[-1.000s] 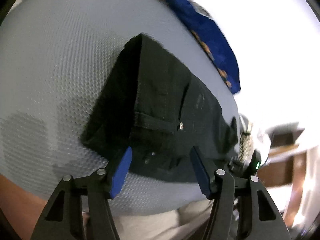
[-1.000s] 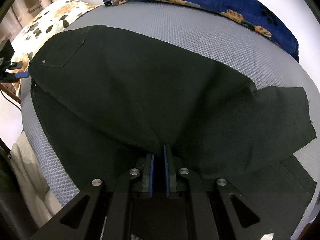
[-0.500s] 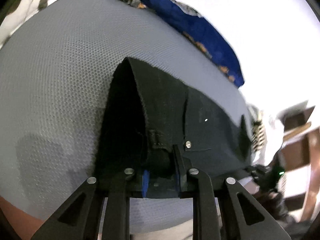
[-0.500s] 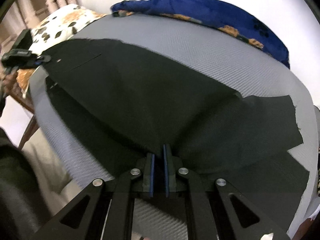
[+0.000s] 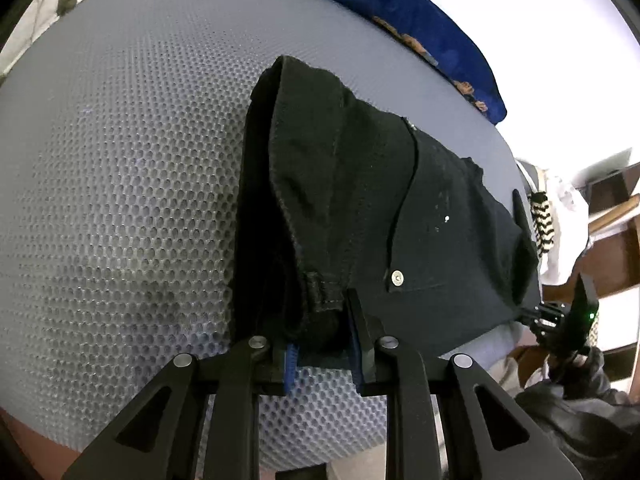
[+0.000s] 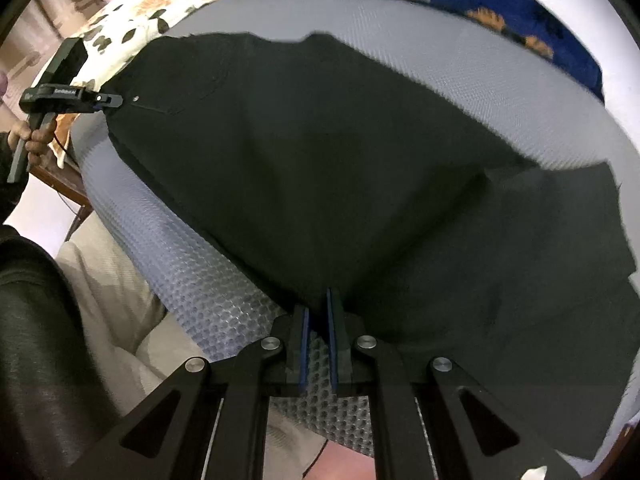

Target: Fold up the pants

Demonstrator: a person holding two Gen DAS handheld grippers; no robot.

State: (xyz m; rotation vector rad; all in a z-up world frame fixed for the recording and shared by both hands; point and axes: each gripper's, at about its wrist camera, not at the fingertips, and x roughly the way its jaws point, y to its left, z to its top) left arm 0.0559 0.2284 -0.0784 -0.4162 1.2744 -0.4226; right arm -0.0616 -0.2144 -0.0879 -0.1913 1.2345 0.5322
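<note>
1. Grey honeycomb-mesh mattress [image 5: 120, 184] serves as our work surface; a blue patterned blanket [image 5: 404, 8] lies along its far edge, and a floral pillow [image 6: 132, 12] sits at the far left corner in the right wrist view.
2. Black pants [image 6: 320, 152] are spread over the mattress, raised off it along the near edge where we hold them.
3. Our left gripper [image 5: 322, 340] has its jaws drawn in on the waistband by a belt loop; the bunched cloth sits directly between the pads, a metal rivet [image 5: 397, 278] just to their right.
4. Our right gripper [image 6: 317, 322] has its jaws nearly pressed together, pinching a thin edge of the fabric at the near side of the garment.
5. Long axis of the pants runs between our two grippers: waist end at the left gripper [image 6: 60, 94], leg ends [image 6: 600, 240] trailing to the right in the right wrist view.
</note>
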